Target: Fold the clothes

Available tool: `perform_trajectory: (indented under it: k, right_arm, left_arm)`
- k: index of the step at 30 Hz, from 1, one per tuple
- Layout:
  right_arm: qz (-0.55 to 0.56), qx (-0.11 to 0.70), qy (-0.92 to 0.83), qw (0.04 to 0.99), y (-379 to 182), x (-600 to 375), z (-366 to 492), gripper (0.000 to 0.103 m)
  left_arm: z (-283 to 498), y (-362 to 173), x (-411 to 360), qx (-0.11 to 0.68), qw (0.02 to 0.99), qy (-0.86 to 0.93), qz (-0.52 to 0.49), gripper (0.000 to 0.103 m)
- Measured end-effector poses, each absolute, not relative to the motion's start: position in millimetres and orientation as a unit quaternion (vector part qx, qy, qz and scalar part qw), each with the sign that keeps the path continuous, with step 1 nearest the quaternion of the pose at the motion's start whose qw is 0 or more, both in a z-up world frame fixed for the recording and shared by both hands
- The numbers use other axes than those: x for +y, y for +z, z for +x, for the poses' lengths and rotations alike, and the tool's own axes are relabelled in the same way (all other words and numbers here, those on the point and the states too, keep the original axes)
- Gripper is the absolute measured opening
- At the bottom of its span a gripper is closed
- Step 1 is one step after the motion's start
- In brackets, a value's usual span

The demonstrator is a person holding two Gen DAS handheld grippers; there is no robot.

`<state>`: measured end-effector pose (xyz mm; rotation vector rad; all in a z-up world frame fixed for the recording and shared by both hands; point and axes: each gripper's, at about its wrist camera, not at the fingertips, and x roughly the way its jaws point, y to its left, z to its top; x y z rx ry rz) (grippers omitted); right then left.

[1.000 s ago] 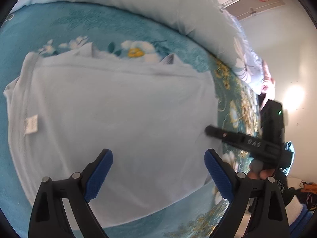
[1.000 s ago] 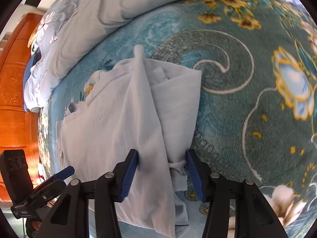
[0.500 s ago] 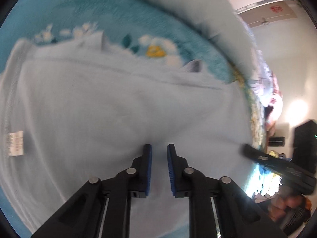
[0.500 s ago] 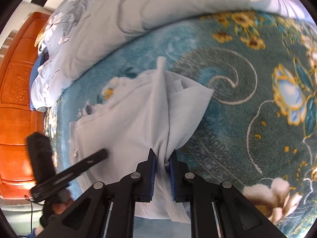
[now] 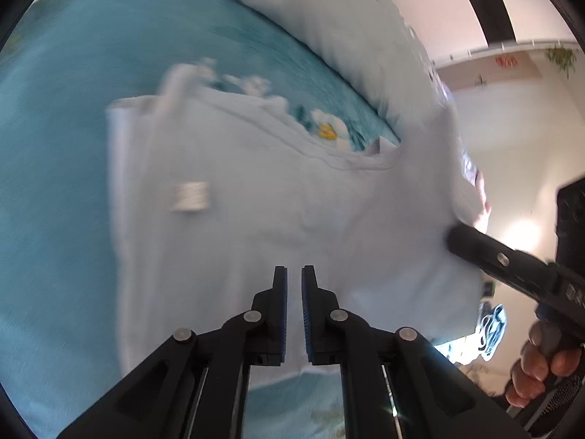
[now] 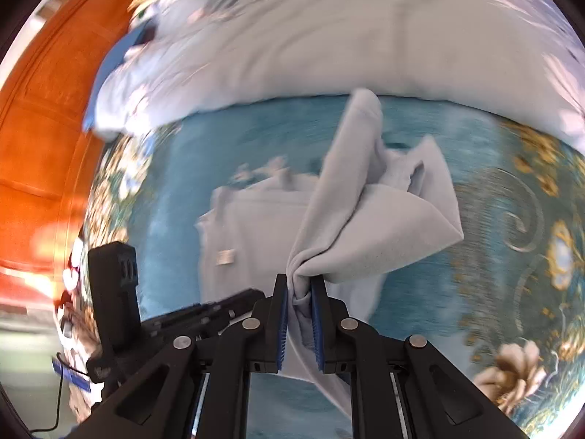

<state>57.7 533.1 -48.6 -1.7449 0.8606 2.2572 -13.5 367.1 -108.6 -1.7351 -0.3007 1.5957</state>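
In the left wrist view, a pale garment (image 5: 256, 197) is seen spread on the teal floral bedspread (image 5: 65, 117), its white label (image 5: 191, 196) turned up and its far edge lying toward the rumpled duvet at the head of the bed. The left gripper (image 5: 294, 285) is closed to a narrow slit over the cloth near the bed's near edge; a pinch of fabric is judged likely, though none can be made out between the pads. The right gripper (image 5: 453, 241) is seen at the garment's right side, where the cloth is lifted.

In the right wrist view, the right gripper (image 6: 299, 289) is clamped on a bunched fold of the garment (image 6: 365, 219), which is raised off the bedspread (image 6: 512, 256) and drapes over the flat part. The fold is judged begun, not laid; smoothing and further folds are left.
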Motion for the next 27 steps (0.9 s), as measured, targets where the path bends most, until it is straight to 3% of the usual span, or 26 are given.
perform_trajectory:
  k: [10,17,20,24,27]
  right_arm:
    - [-0.649,0.257,0.716,0.001,-116,436,-24,0.013]
    - [-0.663,0.232,0.711,-0.037,-121,411,-35,0.017]
    - [-0.644,0.238,0.726,-0.044,-103,417,-33,0.021]
    - [-0.622,0.259,0.738,-0.020,-85,446,-21,0.033]
    - [-0.621,0.263,0.738,0.001,-82,464,-9,0.034]
  left_arm:
    - [-12,-110,283,-0.161,0.310,0.640,-0.685,0.019]
    - [-4,-110,260,-0.192,0.293,0.642,-0.682,0.022]
    - [0,-104,251,-0.209,0.296,0.643,-0.674,0.027]
    - [3,-83,249,-0.226,0.317,0.648,-0.654,0.042]
    - [1,-74,267,-0.222,0.351,0.648,-0.638,0.048]
